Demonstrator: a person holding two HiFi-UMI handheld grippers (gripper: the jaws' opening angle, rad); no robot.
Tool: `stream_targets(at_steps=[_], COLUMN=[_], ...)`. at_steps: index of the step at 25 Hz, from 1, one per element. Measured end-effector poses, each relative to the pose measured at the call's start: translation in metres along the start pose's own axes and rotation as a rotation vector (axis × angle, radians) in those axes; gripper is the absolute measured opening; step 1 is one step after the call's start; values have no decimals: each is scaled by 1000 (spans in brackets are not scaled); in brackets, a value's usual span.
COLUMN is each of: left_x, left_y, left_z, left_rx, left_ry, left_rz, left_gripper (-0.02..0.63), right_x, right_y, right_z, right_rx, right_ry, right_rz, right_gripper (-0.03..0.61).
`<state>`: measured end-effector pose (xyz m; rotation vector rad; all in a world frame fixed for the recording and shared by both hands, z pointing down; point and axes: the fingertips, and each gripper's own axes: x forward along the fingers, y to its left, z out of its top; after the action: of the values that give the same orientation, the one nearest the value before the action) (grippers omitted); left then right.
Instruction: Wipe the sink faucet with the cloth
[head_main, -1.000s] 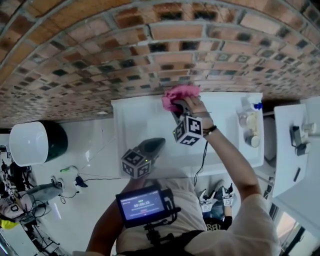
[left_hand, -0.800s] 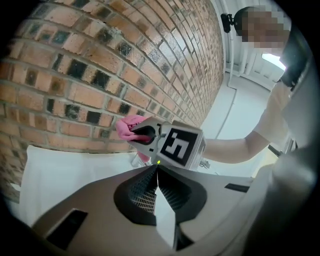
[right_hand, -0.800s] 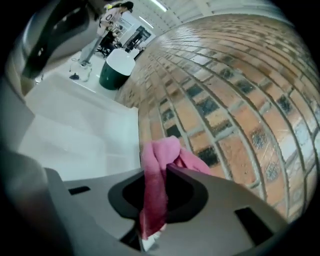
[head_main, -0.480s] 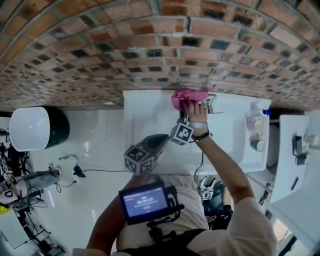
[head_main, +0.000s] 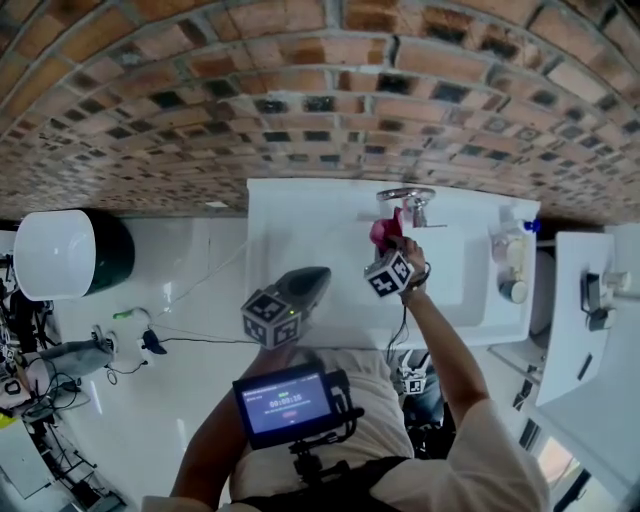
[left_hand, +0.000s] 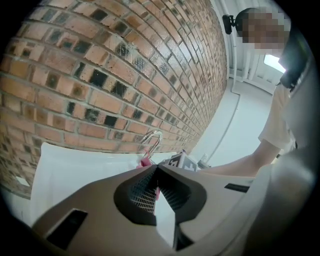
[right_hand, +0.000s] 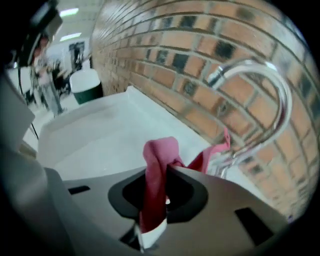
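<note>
The right gripper (right_hand: 162, 172) is clenched on the pink cloth (right_hand: 156, 152), a fold of which stands up between its jaws and bunches above them. A thin tail of the cloth runs up to the lower part of the chrome faucet (right_hand: 272, 92) and seems to touch it there. The faucet arches over the white sink (head_main: 300, 225), which is set against a brick wall (head_main: 200, 110). In the head view, the cloth sits just under the faucet's curve, over the basin. The left gripper (left_hand: 154, 169) hangs nearer the person, above the front part of the sink and well apart from the faucet; its jaws are pressed together with nothing between them. A bottle (head_main: 508, 240) stands at the sink's right edge, and a white-lidded bin (head_main: 60, 280) stands on the floor off to the left
</note>
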<state>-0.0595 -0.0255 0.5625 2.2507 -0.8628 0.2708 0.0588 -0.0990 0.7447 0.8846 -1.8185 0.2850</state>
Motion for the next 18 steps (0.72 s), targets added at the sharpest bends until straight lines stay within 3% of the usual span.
stream_targets(at_steps=[5,9,11,14,18], left_x=[4,12,15,18,19], left_y=[-2,-8,-10,-10,-6], left_z=[-5,-7,-9,-11,-13], left_rx=[4,7,12,18,14], left_ry=[24,49,59,72,77], left_rz=[-13,-26,-33,-38,-23], left_gripper=[3,3,3,3,3], right_x=[-3,-4,0,8,33], right_y=[27,7,-8,-35,-70], right_z=[-27,-26,-22,-11,-10], right_rx=[604,1015,1151,1271,1432], right_ry=[-144,-292,-372,-477,-507], right_rz=[208,210,195,146,64], right_gripper=[75,75,75,75,75])
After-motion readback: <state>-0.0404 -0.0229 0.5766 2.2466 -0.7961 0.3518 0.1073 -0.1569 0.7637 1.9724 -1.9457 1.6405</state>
